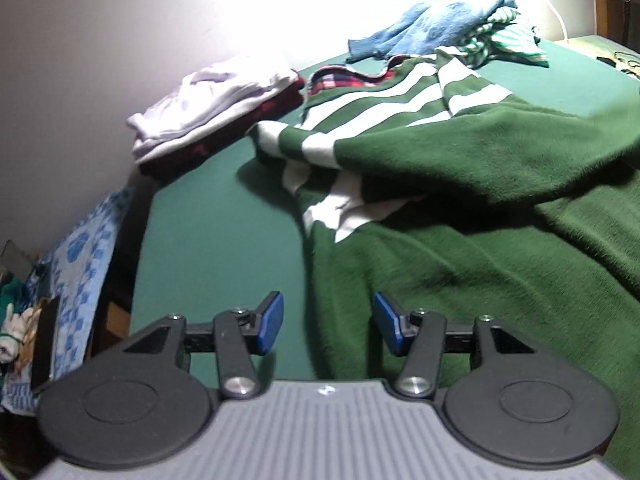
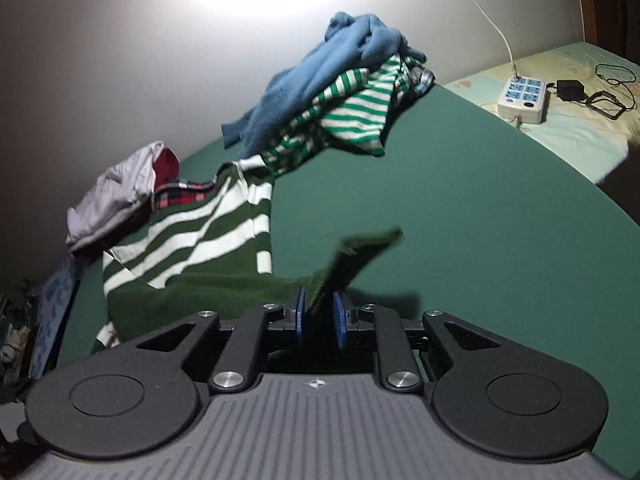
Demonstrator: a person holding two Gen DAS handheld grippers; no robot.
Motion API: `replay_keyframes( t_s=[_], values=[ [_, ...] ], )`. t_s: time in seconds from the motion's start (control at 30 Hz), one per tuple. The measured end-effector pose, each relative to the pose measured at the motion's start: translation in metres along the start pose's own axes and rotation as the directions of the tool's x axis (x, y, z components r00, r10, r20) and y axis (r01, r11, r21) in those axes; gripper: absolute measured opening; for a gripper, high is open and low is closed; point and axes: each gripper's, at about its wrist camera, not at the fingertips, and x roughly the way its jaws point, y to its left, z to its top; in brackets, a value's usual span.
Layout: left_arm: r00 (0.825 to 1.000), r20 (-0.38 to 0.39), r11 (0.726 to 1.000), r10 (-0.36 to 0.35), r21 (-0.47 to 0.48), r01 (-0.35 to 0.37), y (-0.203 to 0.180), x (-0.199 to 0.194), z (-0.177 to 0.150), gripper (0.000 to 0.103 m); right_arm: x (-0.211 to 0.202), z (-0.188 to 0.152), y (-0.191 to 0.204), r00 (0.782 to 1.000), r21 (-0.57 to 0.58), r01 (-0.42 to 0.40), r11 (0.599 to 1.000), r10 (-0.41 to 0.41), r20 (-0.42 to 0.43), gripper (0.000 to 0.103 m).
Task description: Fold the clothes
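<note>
We are working over a green table [image 2: 460, 184] under a glaring wall. At lower centre, our left gripper [image 1: 328, 328] is gaping empty beside the green striped sweater [image 1: 460, 220]; our right gripper [image 2: 319, 316] is pinching its edge, and should carry it over evenly.

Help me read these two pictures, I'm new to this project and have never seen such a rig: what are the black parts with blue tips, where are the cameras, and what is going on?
Those are two hand-held grippers, one in each of a person's hands, each with a camera looking forward along its fingers. One picture comes from the left gripper: its blue pads are apart and empty, hovering over a green striped sweater spread on the green surface. The other comes from the right gripper, which is shut on an edge of the same sweater. Further back lie a folded stack, a pile of unfolded clothes, and a power strip.
</note>
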Motion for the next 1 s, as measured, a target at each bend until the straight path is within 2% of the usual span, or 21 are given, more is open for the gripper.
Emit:
replay_keyframes(
  t_s=[0.03,0.1,0.2,0.37,0.47,0.67,0.7,0.73,0.8,0.83,0.87,1.0],
  values=[
    [1.0,-0.007,1.0,0.006,-0.001,-0.006,0.0,0.0,-0.001,0.054,-0.001,0.0,-0.005,1.0,0.017,0.008,1.0,-0.008,-0.009,0.035],
    [1.0,-0.011,1.0,0.016,-0.003,-0.016,0.001,0.0,-0.001,0.055,-0.005,0.003,-0.016,1.0,0.058,0.024,0.998,-0.024,0.005,0.042],
    [1.0,-0.014,1.0,0.027,-0.005,-0.027,0.002,0.0,-0.001,0.053,0.0,0.013,-0.024,0.998,0.065,0.059,0.996,-0.06,0.005,0.042],
    [0.999,-0.024,1.0,0.025,-0.01,-0.025,-0.001,0.002,0.001,0.045,0.031,0.013,-0.017,0.984,-0.074,0.169,0.983,-0.173,-0.051,0.042],
    [0.999,-0.027,1.0,0.027,-0.01,-0.027,-0.003,0.002,0.001,0.044,0.042,0.004,-0.019,0.982,-0.099,0.175,0.98,-0.181,-0.06,0.042],
    [0.999,-0.033,0.999,0.038,-0.012,-0.039,-0.007,0.002,0.003,0.044,0.048,-0.007,-0.011,0.987,-0.177,0.162,0.971,-0.162,0.014,0.042],
    [0.999,-0.035,0.999,0.04,-0.013,-0.041,-0.008,0.002,0.003,0.044,0.048,-0.007,-0.01,0.986,-0.191,0.165,0.967,-0.164,0.022,0.038],
    [0.998,-0.036,0.999,0.042,-0.013,-0.043,-0.008,0.003,0.004,0.044,0.049,-0.008,-0.009,0.984,-0.21,0.177,0.962,-0.175,0.028,0.026],
    [0.998,-0.039,0.999,0.046,-0.013,-0.046,-0.01,0.003,0.004,0.042,0.048,-0.007,-0.009,0.985,-0.224,0.174,0.959,-0.172,0.032,0.015],
    [0.998,-0.04,0.999,0.047,-0.013,-0.048,-0.01,0.003,0.005,0.037,0.048,-0.005,-0.01,0.986,-0.218,0.165,0.962,-0.163,0.028,0.012],
    [0.998,-0.045,0.999,0.044,-0.017,-0.045,-0.011,0.003,0.005,0.032,0.047,-0.003,-0.01,0.988,-0.21,0.156,0.965,-0.154,0.024,0.011],
    [0.997,-0.065,0.999,0.041,-0.023,-0.042,-0.015,0.004,0.009,0.023,0.033,0.018,-0.001,0.993,-0.215,0.108,0.971,-0.093,0.077,0.01]
  ],
)
